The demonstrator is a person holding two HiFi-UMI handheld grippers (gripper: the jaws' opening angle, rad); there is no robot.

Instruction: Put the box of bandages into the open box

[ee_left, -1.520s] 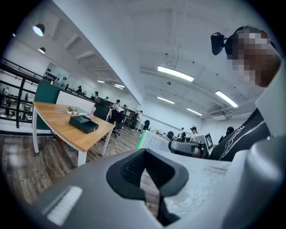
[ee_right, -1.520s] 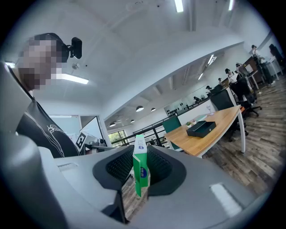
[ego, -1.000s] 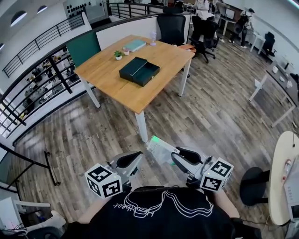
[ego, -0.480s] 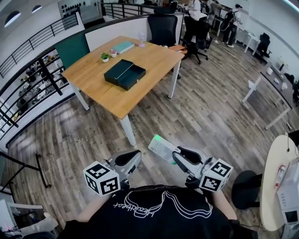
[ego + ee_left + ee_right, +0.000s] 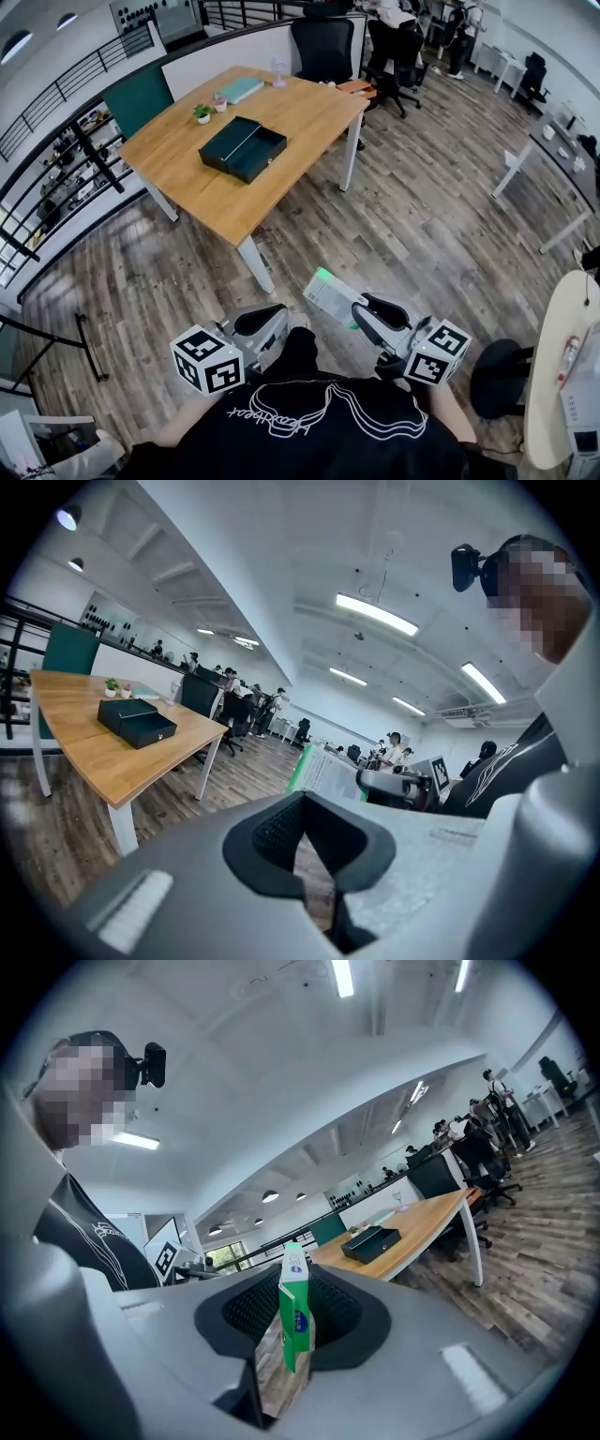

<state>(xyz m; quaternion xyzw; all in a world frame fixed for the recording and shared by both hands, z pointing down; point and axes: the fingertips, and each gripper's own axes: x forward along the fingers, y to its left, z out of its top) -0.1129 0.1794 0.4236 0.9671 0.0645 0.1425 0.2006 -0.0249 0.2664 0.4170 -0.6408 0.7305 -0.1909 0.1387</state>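
Head view. A person in a black printed top stands on a wood-plank floor (image 5: 441,216), with a hand-held gripper in each hand at the lower edge of the frame.

The right hand-held gripper (image 5: 360,316), lower centre-right, pinches the box of bandages (image 5: 330,296). This is a flat white carton with a green end. It is carried in the air above the floor and slants up toward the frame's centre.

The left hand-held gripper (image 5: 269,330), lower centre-left, has its jaws pressed together.

The open box (image 5: 243,148) sits in the upper left of the frame on a wooden worktop (image 5: 309,112). It is a dark, shallow case whose lid is folded back flat beside its tray. Its inside reads as uniformly dark, and any contents cannot be made out. It is well apart from the carton.

Toward the worktop's far edge stand:
- a small potted plant (image 5: 202,113)
- a teal book (image 5: 242,89)
- a pale bottle (image 5: 278,67)

A black office chair (image 5: 323,42) stands behind that edge.

Right gripper view. The carton stands edge-on between the two ribbed pads, gripped on both faces, with its green panel toward the camera. The worktop and dark case appear beyond it at centre right.

Left gripper view. The jaw tips meet and nothing lies between them. The dark case shows on the worktop at the left of the frame.
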